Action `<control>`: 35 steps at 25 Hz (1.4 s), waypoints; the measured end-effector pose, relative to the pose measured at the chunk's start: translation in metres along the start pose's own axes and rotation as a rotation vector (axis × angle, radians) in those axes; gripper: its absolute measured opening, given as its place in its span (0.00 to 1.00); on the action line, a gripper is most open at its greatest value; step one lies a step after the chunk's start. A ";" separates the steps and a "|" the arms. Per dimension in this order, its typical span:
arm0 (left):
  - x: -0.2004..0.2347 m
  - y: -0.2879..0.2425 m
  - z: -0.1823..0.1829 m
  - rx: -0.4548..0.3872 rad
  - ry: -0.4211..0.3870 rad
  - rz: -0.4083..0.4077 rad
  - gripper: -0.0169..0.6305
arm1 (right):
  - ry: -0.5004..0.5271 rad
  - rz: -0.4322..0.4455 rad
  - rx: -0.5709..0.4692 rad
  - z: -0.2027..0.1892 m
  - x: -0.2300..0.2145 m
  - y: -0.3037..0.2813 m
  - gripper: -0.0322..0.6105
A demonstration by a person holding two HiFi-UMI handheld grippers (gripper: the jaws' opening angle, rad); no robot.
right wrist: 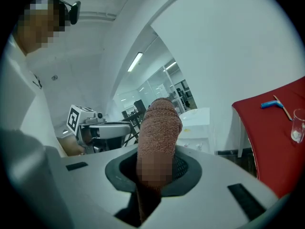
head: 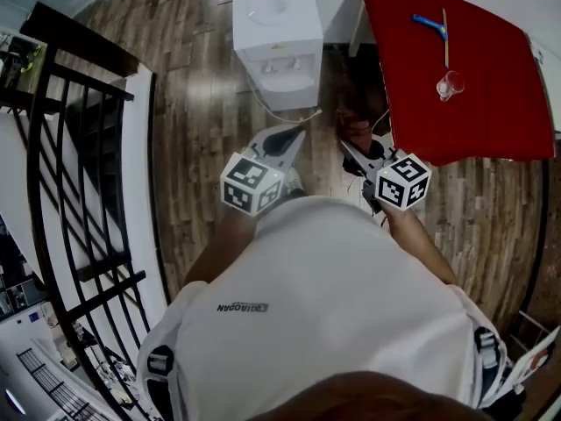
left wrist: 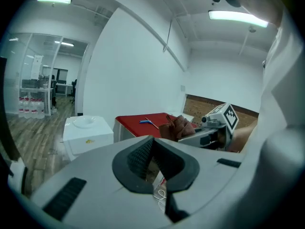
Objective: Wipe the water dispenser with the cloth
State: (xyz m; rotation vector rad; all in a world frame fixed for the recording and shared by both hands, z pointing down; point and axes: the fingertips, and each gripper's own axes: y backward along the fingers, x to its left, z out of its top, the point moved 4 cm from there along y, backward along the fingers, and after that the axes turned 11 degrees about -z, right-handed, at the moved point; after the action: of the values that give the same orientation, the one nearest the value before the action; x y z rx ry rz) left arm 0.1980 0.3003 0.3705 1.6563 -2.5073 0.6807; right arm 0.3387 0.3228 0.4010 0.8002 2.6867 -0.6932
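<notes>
Water dispenser point(head: 277, 38), a white boxy plastic unit, stands upright on the wood floor point(head: 202, 121) ahead of me, well apart from both grippers, near the red table point(head: 473, 103). My left gripper point(head: 285, 139) is nearer, closed and empty. My right gripper point(head: 349, 152) clamps the brown terry cloth point(right wrist: 159, 132).

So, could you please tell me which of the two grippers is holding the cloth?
The right gripper: its jaws are clamped on the brown cloth, while the left gripper holds nothing.
</notes>
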 end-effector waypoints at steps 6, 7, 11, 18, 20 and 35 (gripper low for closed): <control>0.070 0.016 0.016 -0.010 -0.004 0.002 0.01 | 0.049 -0.055 0.014 0.033 -0.004 -0.058 0.15; 0.079 0.017 0.018 -0.011 -0.008 -0.004 0.01 | 0.050 -0.063 0.012 0.036 -0.005 -0.066 0.15; 0.109 0.017 0.025 -0.011 -0.046 -0.031 0.01 | 0.059 -0.091 0.008 0.048 -0.007 -0.094 0.15; 0.150 0.011 0.040 -0.014 -0.070 -0.028 0.01 | 0.154 -0.153 0.037 0.066 -0.025 -0.119 0.15; 0.160 0.007 0.041 -0.007 -0.074 -0.021 0.01 | 0.192 -0.173 0.051 0.071 -0.037 -0.127 0.15; 0.249 -0.042 0.069 0.034 -0.016 0.177 0.01 | 0.783 -0.154 0.267 0.125 -0.163 -0.249 0.15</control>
State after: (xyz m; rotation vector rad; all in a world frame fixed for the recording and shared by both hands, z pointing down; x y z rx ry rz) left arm 0.1438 0.0453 0.3931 1.4668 -2.6916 0.7323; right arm 0.3434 0.0027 0.4463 1.1235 3.4265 -0.9422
